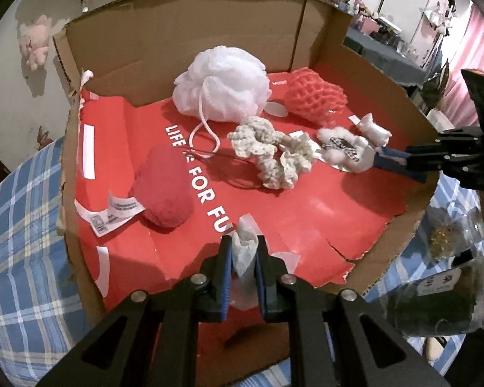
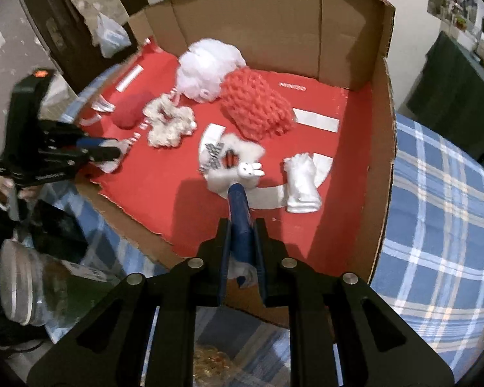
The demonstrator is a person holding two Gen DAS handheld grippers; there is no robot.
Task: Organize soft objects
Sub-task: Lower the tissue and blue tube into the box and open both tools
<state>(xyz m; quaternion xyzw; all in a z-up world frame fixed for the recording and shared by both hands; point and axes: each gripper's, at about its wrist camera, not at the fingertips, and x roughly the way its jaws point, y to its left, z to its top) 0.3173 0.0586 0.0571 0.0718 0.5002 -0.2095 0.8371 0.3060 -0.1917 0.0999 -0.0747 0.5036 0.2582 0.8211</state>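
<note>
At the left of the shallow cardboard box [image 1: 184, 32] with its red paper lining lies a round red fuzzy pouf [image 1: 164, 187] with a white care label. The left gripper [image 1: 244, 242] hovers at the box's near edge, its fingers [image 1: 224, 258] pinched on a small piece of white crinkled fabric [image 1: 244, 254]. Behind the pouf sits a white mesh bath sponge [image 1: 222, 87] with a looped cord, and in front of it a cream crocheted scrunchie [image 1: 274, 158]. Farther right is a coral-red knitted net pouch [image 1: 316, 96]. Next comes a white fluffy hair tie with a grey checked bow and a little bunny charm [image 2: 232, 161], lying on the lining. The right gripper [image 2: 240, 190] has its fingers [image 2: 224, 258] drawn tight together, their blue tips touching that fluffy hair tie at the bunny charm. Just beside it, to the right, a white folded plush piece [image 2: 301, 183] rests on the lining. The box stands on a tabletop covered with a blue plaid cloth [image 2: 435, 209].
</note>
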